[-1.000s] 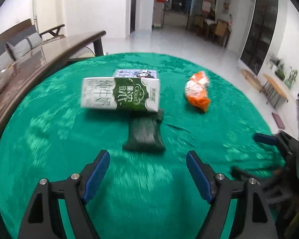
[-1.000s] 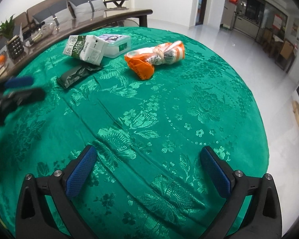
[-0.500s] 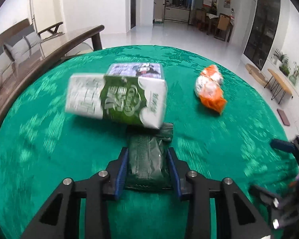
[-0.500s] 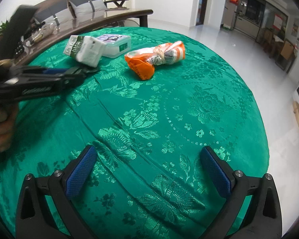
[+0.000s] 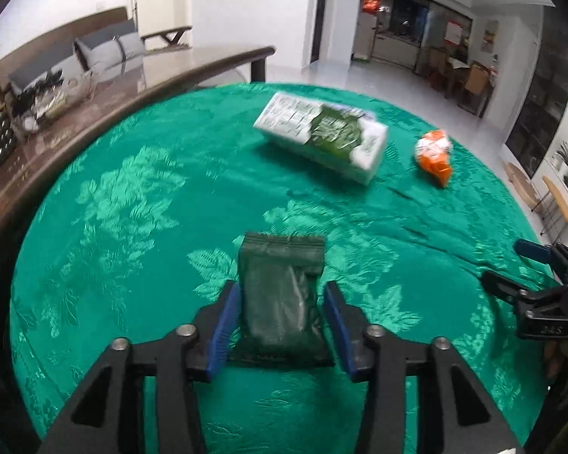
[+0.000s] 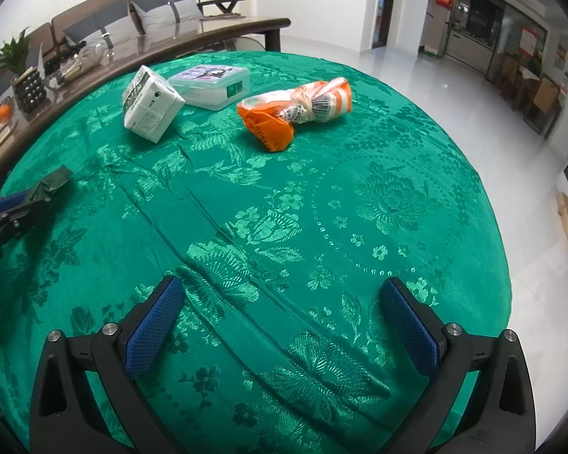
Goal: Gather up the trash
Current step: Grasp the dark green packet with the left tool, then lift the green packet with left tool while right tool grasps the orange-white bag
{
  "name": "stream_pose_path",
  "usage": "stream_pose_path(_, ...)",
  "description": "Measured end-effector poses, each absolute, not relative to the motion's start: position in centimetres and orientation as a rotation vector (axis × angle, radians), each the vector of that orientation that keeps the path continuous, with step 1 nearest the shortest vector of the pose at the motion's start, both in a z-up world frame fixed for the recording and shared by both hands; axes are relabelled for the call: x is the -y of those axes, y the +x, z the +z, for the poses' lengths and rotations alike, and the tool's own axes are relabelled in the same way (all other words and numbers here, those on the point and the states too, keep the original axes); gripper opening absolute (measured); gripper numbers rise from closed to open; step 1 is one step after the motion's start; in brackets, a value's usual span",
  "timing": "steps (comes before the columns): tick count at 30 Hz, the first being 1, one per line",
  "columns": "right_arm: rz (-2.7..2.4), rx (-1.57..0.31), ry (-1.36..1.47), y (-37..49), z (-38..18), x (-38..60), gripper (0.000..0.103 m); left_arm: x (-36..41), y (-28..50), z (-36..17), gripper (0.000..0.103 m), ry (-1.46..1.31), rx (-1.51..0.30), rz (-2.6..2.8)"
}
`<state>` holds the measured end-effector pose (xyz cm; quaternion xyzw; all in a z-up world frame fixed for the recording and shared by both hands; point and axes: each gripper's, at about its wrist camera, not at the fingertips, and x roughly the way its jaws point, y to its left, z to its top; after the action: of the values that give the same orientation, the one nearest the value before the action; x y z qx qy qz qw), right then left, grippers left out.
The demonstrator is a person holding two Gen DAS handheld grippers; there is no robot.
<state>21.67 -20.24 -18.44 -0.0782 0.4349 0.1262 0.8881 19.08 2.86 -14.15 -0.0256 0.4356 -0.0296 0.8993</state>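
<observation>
Releasing cleanly matters: left gripper (image 5: pixel 282 316) jaws are opening around the dark green foil packet (image 5: pixel 282 299) at lower centre; right gripper (image 6: pixel 280 325) jaws gape empty.

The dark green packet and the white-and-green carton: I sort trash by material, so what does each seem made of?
The dark green packet, lying between the left gripper's opening jaws, looks like thin plastic film: glossy, wrinkled, with a crimped end seam. The white-and-green carton looks like coated paperboard: a printed box with sharp folded edges and a smooth, faintly shiny face. Any lining inside either cannot be seen.
</observation>
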Motion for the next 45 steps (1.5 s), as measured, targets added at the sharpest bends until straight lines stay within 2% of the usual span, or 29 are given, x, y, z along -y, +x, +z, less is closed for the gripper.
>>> stream_pose_path(1, 0.262, -0.904, -0.162, 21.7, -18.4, 20.2, 0.103, -3.0, 19.2, -14.5, 0.067, -0.051, -0.918, -0.059)
stream_pose_path(7, 0.255, -0.905, -0.158, 21.6, -18.4, 20.2, 0.103, -2.5, 19.6, -15.2, 0.076, -0.015, -0.914, -0.038)
stream_pose_path(19, 0.224, -0.931, -0.105, 22.7, -18.2, 20.5, 0.103, -2.6, 19.7, -15.3, 0.079, -0.005, -0.916, -0.036)
stream_pose_path(28, 0.028, -0.956, 0.335, 32.8, -16.1, 22.4, 0.102, -2.5, 19.7, -15.3, 0.08, -0.005, -0.917, -0.038)
stream_pose_path(33, -0.029, -0.959, 0.341, 36.5, -16.5, 20.2, 0.102, -2.4, 19.9, -15.3, 0.083, -0.003, -0.921, -0.041)
stream_pose_path(34, -0.045, -0.968, 0.333, 36.8, -16.9, 19.9, 0.1, -2.4, 20.0, -15.3, 0.084, -0.003, -0.921, -0.042)
stream_pose_path(37, -0.074, -0.952, 0.219, 36.7, -17.2, 19.3, 0.083, -2.4, 20.0, -15.3, 0.085, -0.002, -0.922, -0.044)
stream_pose_path(38, -0.044, -0.937, 0.184, 36.4, -17.1, 19.2, 0.067, -2.4, 20.0, -15.3, 0.085, -0.001, -0.922, -0.045)
stream_pose_path(40, 0.026, -0.921, 0.15, 35.8, -16.8, 19.3, 0.05, -2.4, 20.1, -15.4, 0.086, 0.0, -0.923, -0.046)
stream_pose_path(42, 0.069, -0.917, 0.064, 34.6, -16.5, 18.9, 0.042, -2.5, 20.2, -15.4, 0.086, 0.0, -0.923, -0.046)
stream_pose_path(45, 0.211, -0.907, -0.095, 31.8, -16.5, 17.7, 0.042, -2.5, 20.2, -15.4, 0.086, 0.0, -0.923, -0.046)
